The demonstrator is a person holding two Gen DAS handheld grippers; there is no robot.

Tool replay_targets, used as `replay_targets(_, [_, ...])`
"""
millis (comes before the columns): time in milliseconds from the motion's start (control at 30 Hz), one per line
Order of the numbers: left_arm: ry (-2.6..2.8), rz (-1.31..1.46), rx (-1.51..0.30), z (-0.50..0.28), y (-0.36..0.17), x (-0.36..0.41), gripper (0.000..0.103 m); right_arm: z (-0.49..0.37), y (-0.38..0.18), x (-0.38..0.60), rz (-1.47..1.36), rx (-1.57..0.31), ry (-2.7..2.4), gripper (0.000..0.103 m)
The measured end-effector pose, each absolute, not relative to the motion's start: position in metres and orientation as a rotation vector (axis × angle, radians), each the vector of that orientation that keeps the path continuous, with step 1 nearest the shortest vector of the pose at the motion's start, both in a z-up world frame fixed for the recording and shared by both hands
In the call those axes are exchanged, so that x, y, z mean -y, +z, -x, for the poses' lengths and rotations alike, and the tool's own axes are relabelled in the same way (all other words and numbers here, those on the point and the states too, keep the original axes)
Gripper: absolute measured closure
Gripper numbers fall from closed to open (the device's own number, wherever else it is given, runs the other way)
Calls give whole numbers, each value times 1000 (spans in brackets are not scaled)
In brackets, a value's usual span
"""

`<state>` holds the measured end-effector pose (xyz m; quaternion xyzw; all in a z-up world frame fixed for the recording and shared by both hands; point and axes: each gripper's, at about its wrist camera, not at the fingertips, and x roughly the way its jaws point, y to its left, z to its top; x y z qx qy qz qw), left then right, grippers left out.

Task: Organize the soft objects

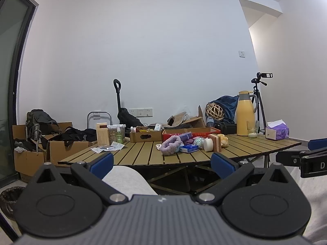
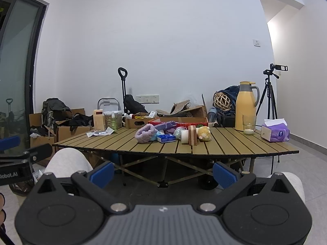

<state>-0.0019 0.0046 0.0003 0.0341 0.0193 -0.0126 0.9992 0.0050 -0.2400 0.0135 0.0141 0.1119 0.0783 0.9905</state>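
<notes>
A pile of soft things lies mid-table on the slatted wooden table (image 1: 143, 155) (image 2: 235, 145): a fluffy purple headband (image 1: 170, 144) (image 2: 145, 133), a white roll (image 1: 208, 145) (image 2: 185, 136), a pink-and-tan sponge (image 1: 215, 143) (image 2: 193, 137), a yellow plush (image 1: 222, 139) (image 2: 204, 133) and a blue tissue pack (image 1: 189, 148) (image 2: 166, 138). A red cardboard tray (image 1: 190, 132) (image 2: 179, 120) stands behind them. My left gripper (image 1: 162, 163) and right gripper (image 2: 163, 172) are both open and empty, held low in front of the table, well short of the pile.
A yellow thermos (image 1: 244, 113) (image 2: 245, 106), a glass (image 2: 249, 125) and a purple tissue box (image 1: 278, 131) (image 2: 276, 131) stand at the right. A small cardboard box (image 1: 145, 135), jars and papers sit at the back left. Cartons, bags and a tripod (image 2: 269, 96) surround the table. My knees show below.
</notes>
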Motion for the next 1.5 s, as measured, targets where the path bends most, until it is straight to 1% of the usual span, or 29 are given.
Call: replay_targets(1500, [-23, -70, -30, 6, 2, -3, 0, -5, 15, 237, -30, -220, 150, 0])
